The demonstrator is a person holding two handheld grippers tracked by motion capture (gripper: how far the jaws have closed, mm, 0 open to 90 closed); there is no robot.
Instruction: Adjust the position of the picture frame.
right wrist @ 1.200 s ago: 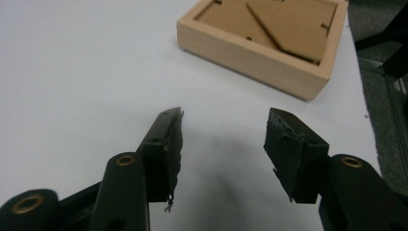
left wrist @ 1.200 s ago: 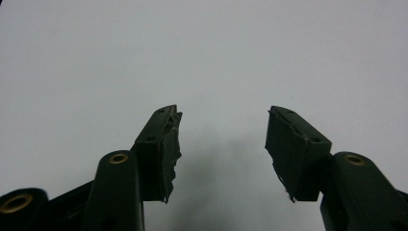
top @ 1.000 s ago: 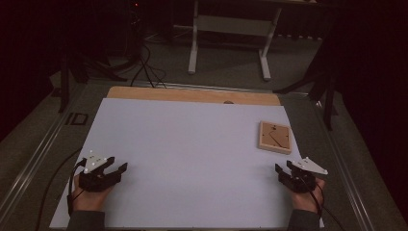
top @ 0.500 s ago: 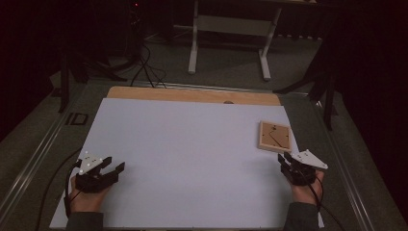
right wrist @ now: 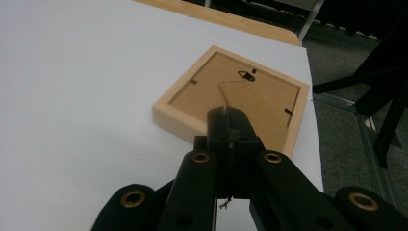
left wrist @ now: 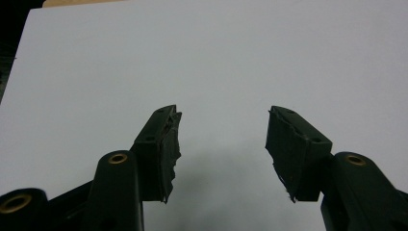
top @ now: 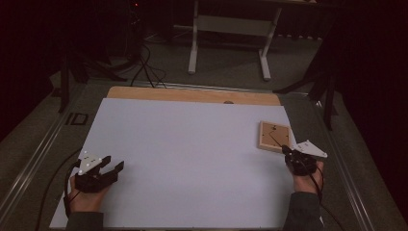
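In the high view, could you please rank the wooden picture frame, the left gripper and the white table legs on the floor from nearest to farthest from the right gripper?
From the right gripper:
1. Wooden picture frame, lying back-up at the table's right edge, just ahead of the shut jaws.
2. White table legs, on the floor beyond the far edge.
3. Left gripper, across the table at the near left, jaws open.

The high view looks forward and down over the whole white bench (top: 192, 159) from the person's side. Each claw view sits low and close behind its jaws, facing across that bench; the right one shares the wooden picture frame (right wrist: 235, 98) with the high view.
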